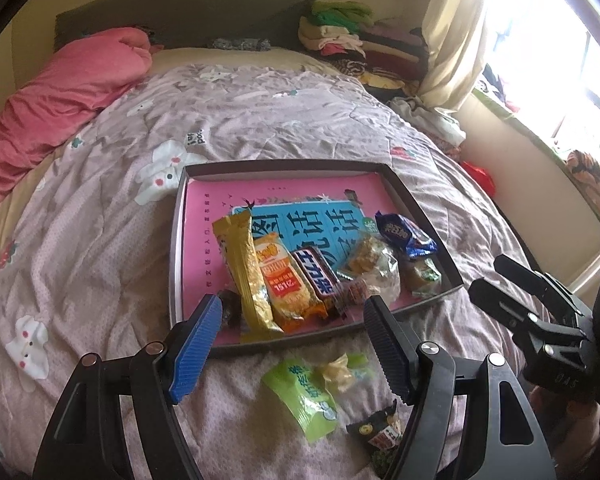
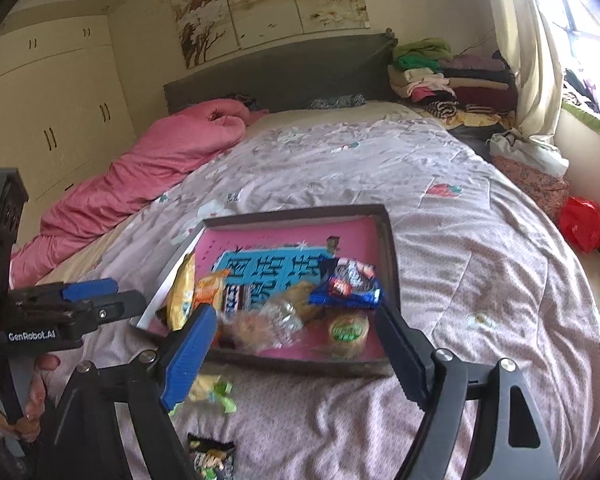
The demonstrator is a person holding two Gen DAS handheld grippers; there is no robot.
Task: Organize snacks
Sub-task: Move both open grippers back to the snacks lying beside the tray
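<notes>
Two claws hang over the bed, both with jaws well apart and nothing between the pads.

Left gripper (image 1: 292,316): its blue finger (image 1: 198,340) and black finger (image 1: 384,340) stand wide apart. No item is clamped or touched. Just ahead of the fingertips lies the shallow tray (image 1: 420,204), dark-walled with a pink printed floor. Between the fingertips, inside the tray's near edge, sit a gold wrapper (image 1: 248,280), an orange packet (image 1: 286,280) and a brown chocolate bar (image 1: 316,276), side by side and touching. Beyond the black finger lie a clear-wrapped pastry (image 1: 376,264) and a blue packet (image 1: 406,234). Below the jaws, outside the tray on the quilt (image 1: 100,240), rest a green packet (image 1: 304,396) and, near the black finger's base, a small dark packet (image 1: 380,432).

Right gripper (image 2: 296,316): its jaws also stand wide apart and hold nothing. The tray (image 2: 392,256) lies directly ahead, its near wall running between the two fingertips. A round green-labelled cake (image 2: 348,334) sits just inside the black finger (image 2: 400,352); the blue packet (image 2: 348,286) lies beyond it. The green packet (image 2: 216,392) rests on the quilt beside the blue finger (image 2: 188,356), and the dark packet (image 2: 212,456) lies further back, beneath the claw. A hand (image 2: 36,396) grips the other tool at the left edge.
</notes>
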